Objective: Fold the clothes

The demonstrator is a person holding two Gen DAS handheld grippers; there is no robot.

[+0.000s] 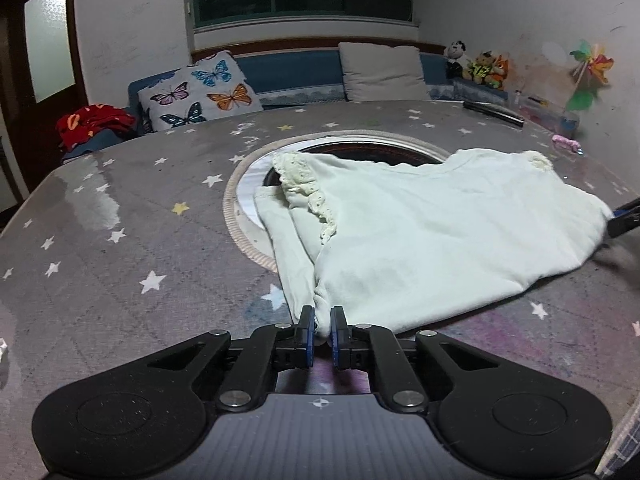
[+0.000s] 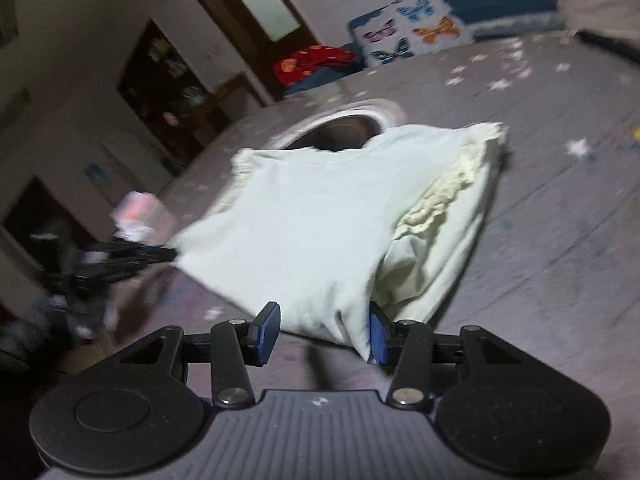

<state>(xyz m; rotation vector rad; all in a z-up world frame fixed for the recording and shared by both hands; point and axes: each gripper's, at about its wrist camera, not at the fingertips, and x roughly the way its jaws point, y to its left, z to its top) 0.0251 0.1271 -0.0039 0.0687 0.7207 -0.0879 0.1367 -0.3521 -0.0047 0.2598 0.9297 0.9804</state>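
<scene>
left gripper (image 1: 322,322) jaws pinch a bunched corner of the pale lace-trimmed cotton top (image 1: 420,232); right gripper (image 2: 324,330) jaws stand apart around its hem, lower centre.

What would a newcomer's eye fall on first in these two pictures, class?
First, the pale mint cotton top with lace frills, spread mid-table and partly covering a round hole. Beneath it lies the grey star-printed tablecloth. The left tongs pinch the top's near corner, while the right tongs stand open around another corner.
</scene>
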